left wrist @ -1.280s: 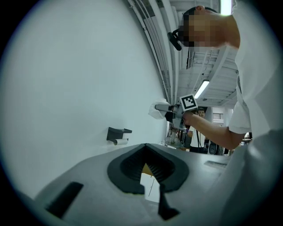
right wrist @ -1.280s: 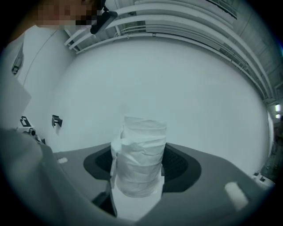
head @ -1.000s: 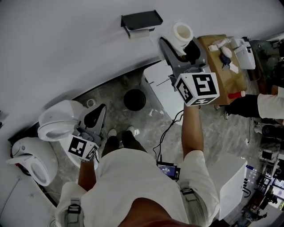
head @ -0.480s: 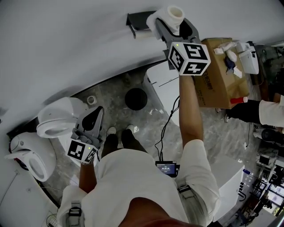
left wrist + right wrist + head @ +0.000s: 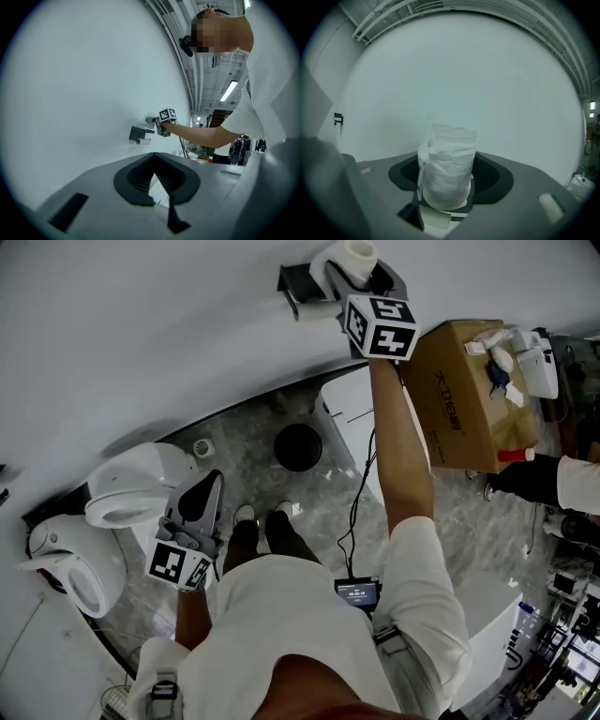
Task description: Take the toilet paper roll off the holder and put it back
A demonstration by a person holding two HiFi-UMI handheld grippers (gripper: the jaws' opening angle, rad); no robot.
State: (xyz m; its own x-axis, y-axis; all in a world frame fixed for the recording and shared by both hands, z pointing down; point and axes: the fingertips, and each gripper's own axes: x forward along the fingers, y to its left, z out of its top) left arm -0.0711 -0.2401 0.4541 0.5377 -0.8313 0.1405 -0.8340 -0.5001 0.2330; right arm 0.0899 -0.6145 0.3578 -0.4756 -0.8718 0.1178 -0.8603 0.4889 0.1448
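In the head view my right gripper (image 5: 364, 270) is raised against the white wall, shut on the white toilet paper roll (image 5: 353, 256). The roll is right beside the right end of the black wall holder (image 5: 302, 279); I cannot tell whether they touch. The right gripper view shows the roll (image 5: 449, 159) standing upright between the dark pads (image 5: 492, 180) of that gripper (image 5: 447, 185), with the holder (image 5: 338, 119) small at the far left. My left gripper (image 5: 216, 480) hangs low over the toilet, its tips together and nothing in them; its own view shows the left gripper (image 5: 152, 157) and the holder (image 5: 139, 134) far off.
A white toilet (image 5: 131, 493) and a second white fixture (image 5: 66, 568) stand at lower left. A black round bin (image 5: 298, 446) and a white cabinet (image 5: 352, 423) sit below the holder. A cardboard box (image 5: 464, 395) with bottles on it is at right, beside another person's sleeve (image 5: 577, 484).
My right gripper has carried the roll left along the wall, from right of the holder to its right end. The left gripper has stayed by the toilet.
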